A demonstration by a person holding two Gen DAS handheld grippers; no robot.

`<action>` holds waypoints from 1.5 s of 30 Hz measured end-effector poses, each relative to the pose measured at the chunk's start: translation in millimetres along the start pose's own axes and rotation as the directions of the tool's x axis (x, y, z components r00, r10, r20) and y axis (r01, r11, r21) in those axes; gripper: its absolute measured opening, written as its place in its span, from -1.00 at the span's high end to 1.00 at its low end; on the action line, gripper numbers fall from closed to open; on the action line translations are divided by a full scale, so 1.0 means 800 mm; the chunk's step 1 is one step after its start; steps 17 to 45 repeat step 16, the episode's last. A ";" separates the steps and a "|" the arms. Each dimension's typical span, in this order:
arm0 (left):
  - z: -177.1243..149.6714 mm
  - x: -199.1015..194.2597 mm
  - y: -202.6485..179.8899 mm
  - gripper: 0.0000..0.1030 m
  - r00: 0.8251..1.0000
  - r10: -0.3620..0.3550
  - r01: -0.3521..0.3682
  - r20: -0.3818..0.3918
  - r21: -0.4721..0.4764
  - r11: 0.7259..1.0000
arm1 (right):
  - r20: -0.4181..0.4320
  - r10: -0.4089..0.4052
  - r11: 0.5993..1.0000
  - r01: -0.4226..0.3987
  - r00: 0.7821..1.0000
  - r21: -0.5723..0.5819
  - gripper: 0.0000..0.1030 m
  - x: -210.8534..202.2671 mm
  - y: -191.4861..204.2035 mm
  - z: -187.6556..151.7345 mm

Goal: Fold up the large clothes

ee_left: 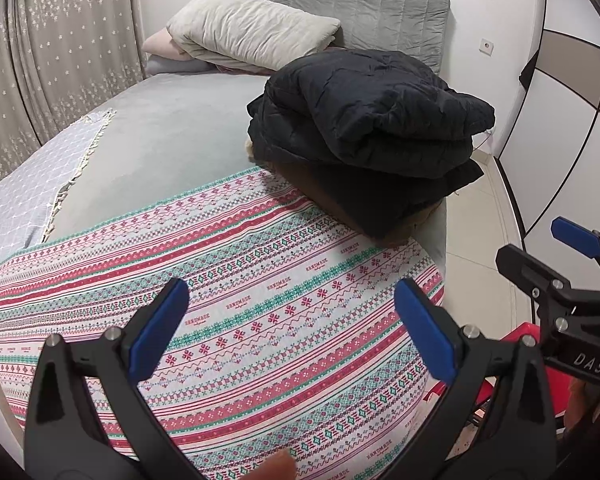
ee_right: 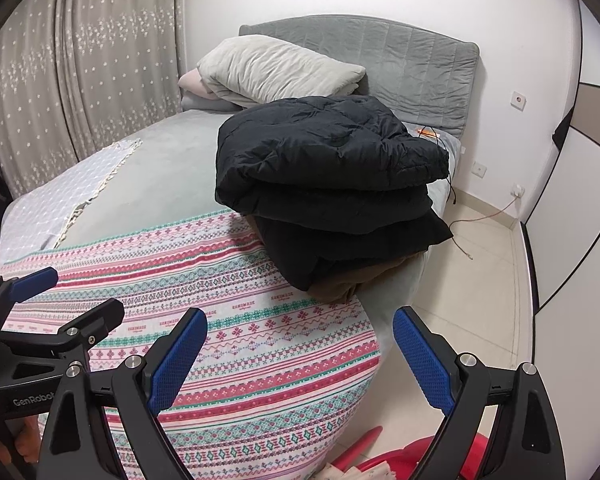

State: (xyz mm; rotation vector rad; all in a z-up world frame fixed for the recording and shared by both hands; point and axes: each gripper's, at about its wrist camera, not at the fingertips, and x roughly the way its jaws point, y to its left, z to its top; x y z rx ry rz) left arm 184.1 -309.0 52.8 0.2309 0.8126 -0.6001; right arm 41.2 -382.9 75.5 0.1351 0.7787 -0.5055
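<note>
- While both tools hang above the near end of the bed point(ee_left: 172, 128), neither has hold of anything.
- Left gripper point(ee_left: 292, 328): jaws spread wide, blue pads point(ee_left: 156, 340) apart, nothing between them. It sits over the patterned blanket point(ee_left: 260, 320), not touching it as far as the view shows.
- Right gripper point(ee_right: 300, 360): jaws likewise wide apart, blue pads point(ee_right: 424, 364) bare. Its left finger is over the blanket's right edge; its right finger is over the tiled floor point(ee_right: 480, 280) beside the bed.
- Each gripper shows at the edge of the other's view, so the two are side by side, close together.
- Folded black jacket point(ee_right: 332, 164): on top of a stack on the bed's right side, beyond the blanket. It is puffy and folded into thick layers.
- Beneath it is another dark folded piece point(ee_right: 340, 248), then a brown one point(ee_right: 340, 284) at the bottom; the stack's near corner overlaps the blanket's far edge.
- Patterned blanket: pink, teal and white stripes, spread flat over the foot of the bed, draping over the near right corner.
- Pillows point(ee_left: 252, 32): stacked against the grey headboard point(ee_left: 380, 12), far left.
- A pale grey fringed cloth point(ee_left: 40, 184) covers the bed's left side.
- Red object point(ee_right: 380, 456) low on the floor by the right gripper; possibly a stool or basket, too cropped to tell.
- Curtain point(ee_right: 80, 80) with small white stars hangs left of the bed.
</note>
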 end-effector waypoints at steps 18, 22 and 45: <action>-0.006 -0.019 0.001 -0.98 0.999 -0.029 0.029 -0.034 -0.008 1.000 | 0.000 -0.007 1.000 0.007 1.000 -0.003 -0.85 -0.021 0.004 -0.005; -0.006 -0.019 0.001 -0.98 0.999 -0.029 0.029 -0.034 -0.008 1.000 | 0.000 -0.007 1.000 0.007 1.000 -0.003 -0.85 -0.021 0.004 -0.005; -0.006 -0.019 0.001 -0.98 0.999 -0.029 0.029 -0.034 -0.008 1.000 | 0.000 -0.007 1.000 0.007 1.000 -0.003 -0.85 -0.021 0.004 -0.005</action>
